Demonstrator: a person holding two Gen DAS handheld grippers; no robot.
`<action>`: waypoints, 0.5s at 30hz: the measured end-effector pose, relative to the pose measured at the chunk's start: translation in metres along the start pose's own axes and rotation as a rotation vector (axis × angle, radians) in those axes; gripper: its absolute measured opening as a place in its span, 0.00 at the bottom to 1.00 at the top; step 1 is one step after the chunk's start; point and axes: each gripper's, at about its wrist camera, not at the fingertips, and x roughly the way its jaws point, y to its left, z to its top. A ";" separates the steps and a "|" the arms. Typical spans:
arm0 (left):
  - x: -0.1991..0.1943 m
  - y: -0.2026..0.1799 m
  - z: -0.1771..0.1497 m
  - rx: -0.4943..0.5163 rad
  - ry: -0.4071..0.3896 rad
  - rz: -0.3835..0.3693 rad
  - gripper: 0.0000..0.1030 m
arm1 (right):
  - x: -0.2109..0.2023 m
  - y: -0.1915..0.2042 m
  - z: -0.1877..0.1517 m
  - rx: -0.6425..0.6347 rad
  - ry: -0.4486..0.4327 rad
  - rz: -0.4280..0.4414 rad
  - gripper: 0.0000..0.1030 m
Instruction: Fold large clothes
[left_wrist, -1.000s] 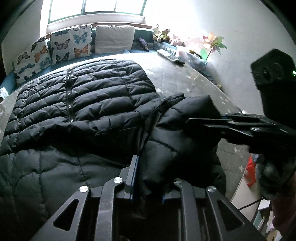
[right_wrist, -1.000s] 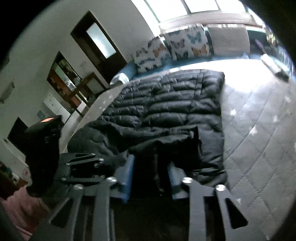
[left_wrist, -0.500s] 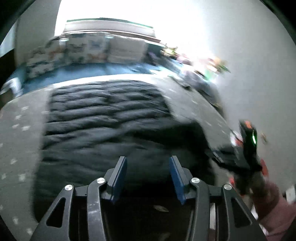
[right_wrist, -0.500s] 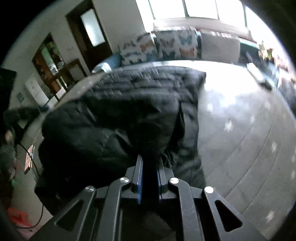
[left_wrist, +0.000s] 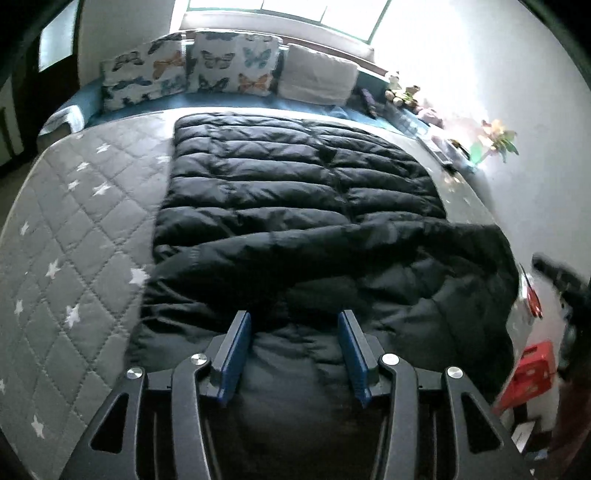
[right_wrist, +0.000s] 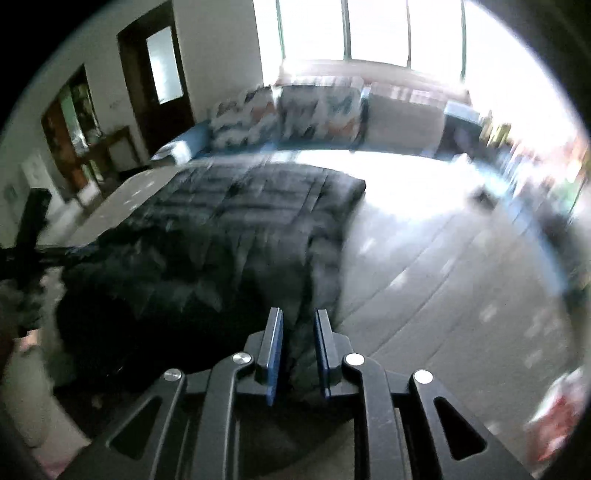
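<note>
Left gripper (left_wrist: 293, 352), nearest the lens: jaws apart, blue pads (left_wrist: 236, 354) clear of the cloth, hovering over the near hem of the jacket (left_wrist: 295, 206). Right gripper (right_wrist: 297, 356): jaws close together and opening; the frame is blurred, a dark fold lies behind the gap, and a pinch cannot be confirmed.

The jacket, a black quilted puffer, lies flat along the middle of the mattress (left_wrist: 74, 229), with one sleeve folded across the body near the hem. It should prove light, soft and springy, its shell probably slick; folds are likely to spring back. Best taken at a stitched seam, cuff or hem, where the filling is thin and the pads can bite through.

Beyond: butterfly pillows (left_wrist: 184, 70) along the far edge under the window.

Compared with a second ago, the left gripper has let go of the sleeve bulk it clamped and pulled back to a wider view; the sleeve now rests across the body rather than lifted between both tools.
</note>
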 end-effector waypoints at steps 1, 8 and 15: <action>0.000 -0.005 -0.001 0.020 0.000 0.006 0.50 | -0.004 0.004 0.006 -0.012 -0.020 0.005 0.24; 0.012 -0.018 -0.005 0.072 0.000 0.007 0.50 | 0.049 0.041 0.027 -0.064 0.026 0.096 0.38; 0.012 -0.020 -0.004 0.093 0.007 -0.004 0.51 | 0.125 0.017 -0.016 0.047 0.184 0.122 0.36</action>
